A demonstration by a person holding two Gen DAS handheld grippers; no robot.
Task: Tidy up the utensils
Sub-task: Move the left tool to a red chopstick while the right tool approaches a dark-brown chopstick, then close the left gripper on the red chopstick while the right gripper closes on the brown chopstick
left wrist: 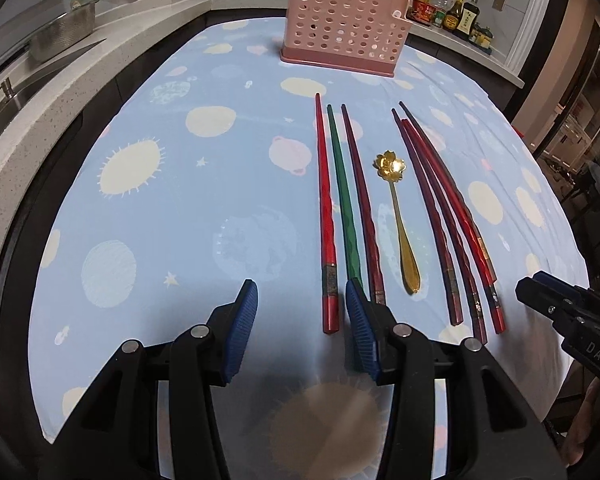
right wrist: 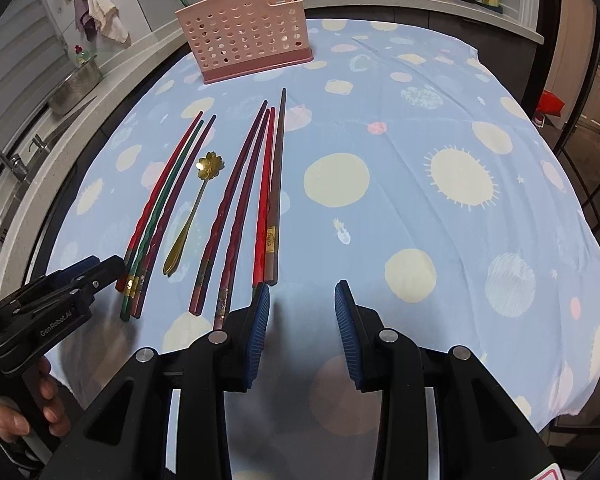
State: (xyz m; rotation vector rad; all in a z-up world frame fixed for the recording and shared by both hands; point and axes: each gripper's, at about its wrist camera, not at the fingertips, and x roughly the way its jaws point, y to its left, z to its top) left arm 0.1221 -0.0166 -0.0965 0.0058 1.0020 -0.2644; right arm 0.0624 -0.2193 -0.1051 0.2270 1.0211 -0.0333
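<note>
Several chopsticks lie side by side on the blue cloth: a left group with a red one [left wrist: 325,216], a green one [left wrist: 343,200] and a dark red one [left wrist: 362,200], and a right group [left wrist: 440,208] [right wrist: 256,184]. A gold flower-bowl spoon [left wrist: 400,216] [right wrist: 196,208] lies between the groups. A pink perforated utensil holder [left wrist: 340,36] [right wrist: 248,36] stands upright at the far end. My left gripper [left wrist: 302,312] is open and empty at the near ends of the left group. My right gripper [right wrist: 302,308] is open and empty just right of the right group's near ends.
The table wears a blue cloth with planets [left wrist: 180,184] [right wrist: 440,208]. A counter with a sink and metal colander [left wrist: 64,32] runs along the left. Sauce bottles [left wrist: 456,12] and pans on a stove stand behind the holder.
</note>
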